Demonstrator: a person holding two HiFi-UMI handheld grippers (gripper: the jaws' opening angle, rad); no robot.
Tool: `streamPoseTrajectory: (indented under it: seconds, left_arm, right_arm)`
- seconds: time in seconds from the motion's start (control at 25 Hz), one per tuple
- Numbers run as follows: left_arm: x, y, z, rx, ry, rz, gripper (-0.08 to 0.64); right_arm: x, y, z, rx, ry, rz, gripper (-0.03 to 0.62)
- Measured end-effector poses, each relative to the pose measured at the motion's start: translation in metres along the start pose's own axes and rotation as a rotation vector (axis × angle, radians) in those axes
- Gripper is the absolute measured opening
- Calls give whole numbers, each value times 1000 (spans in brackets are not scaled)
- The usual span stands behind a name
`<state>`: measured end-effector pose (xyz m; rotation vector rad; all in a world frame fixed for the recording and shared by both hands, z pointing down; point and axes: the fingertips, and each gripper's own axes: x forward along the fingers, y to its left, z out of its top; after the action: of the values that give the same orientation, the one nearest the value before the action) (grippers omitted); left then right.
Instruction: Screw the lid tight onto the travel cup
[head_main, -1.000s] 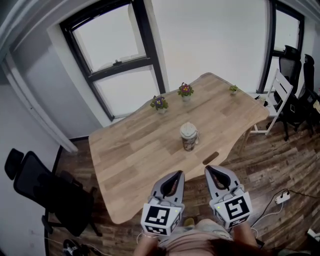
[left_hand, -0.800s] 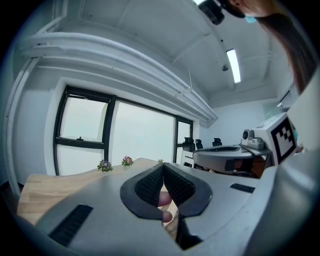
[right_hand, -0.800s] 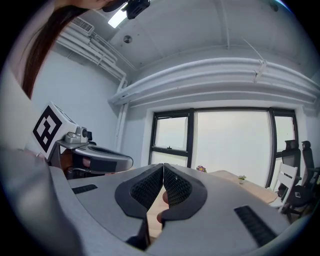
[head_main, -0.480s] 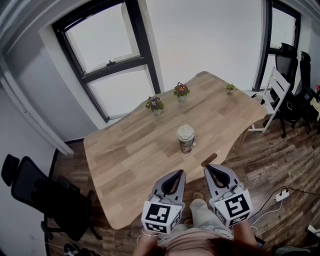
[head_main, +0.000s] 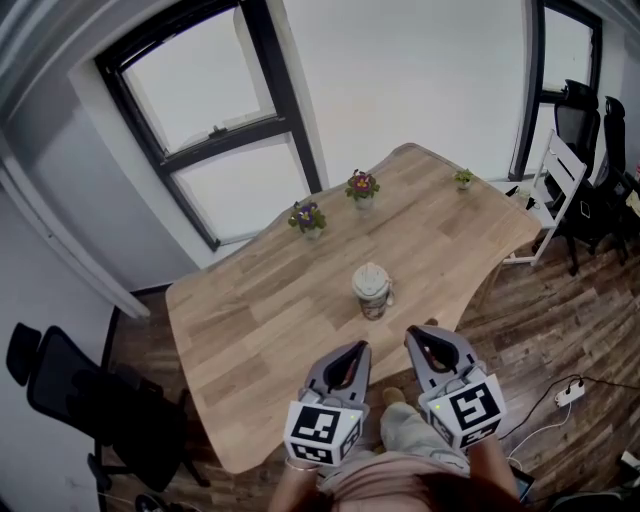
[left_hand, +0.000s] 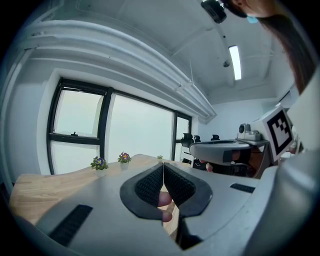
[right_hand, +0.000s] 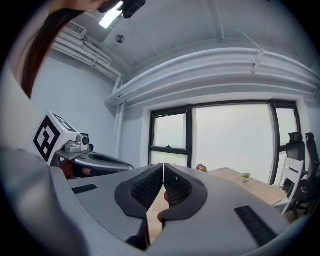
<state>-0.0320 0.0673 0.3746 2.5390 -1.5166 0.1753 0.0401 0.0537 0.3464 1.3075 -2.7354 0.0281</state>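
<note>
The travel cup (head_main: 372, 292), patterned and with a pale lid on top, stands upright near the middle of the wooden table (head_main: 260, 300). My left gripper (head_main: 357, 348) and right gripper (head_main: 412, 335) are held side by side in front of the table's near edge, well short of the cup. Both are shut with nothing between their jaws. In the left gripper view the left gripper (left_hand: 163, 165) shows its pads pressed together; the right gripper (right_hand: 163, 166) looks the same in its own view. The cup is hidden behind the jaws in both gripper views.
Two small flower pots (head_main: 307, 217) (head_main: 361, 186) and a tiny plant (head_main: 465, 179) stand along the table's far edge. A black office chair (head_main: 80, 400) is at the left, a white chair (head_main: 555, 200) and dark chairs at the right. A power strip (head_main: 568, 396) lies on the floor.
Both grippers have moved forward toward the table's near edge, still shut. The table and cup now sit closer and slightly lower in the head view.
</note>
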Motion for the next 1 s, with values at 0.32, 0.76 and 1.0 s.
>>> streamPoseTrajectory:
  seconds: [0.32,0.76,1.0]
  left_arm:
    - [30,19,-2,-7,7,8,3]
    - [60,35,-19,-4,47,-22,58]
    - [74,43,-30,4,69,-36,101]
  right_arm:
    - [28,-23,-7,16,24,17,1]
    - [59,-37,-22,38,56,69,2]
    - [75,-44,-25,45,71,93,10]
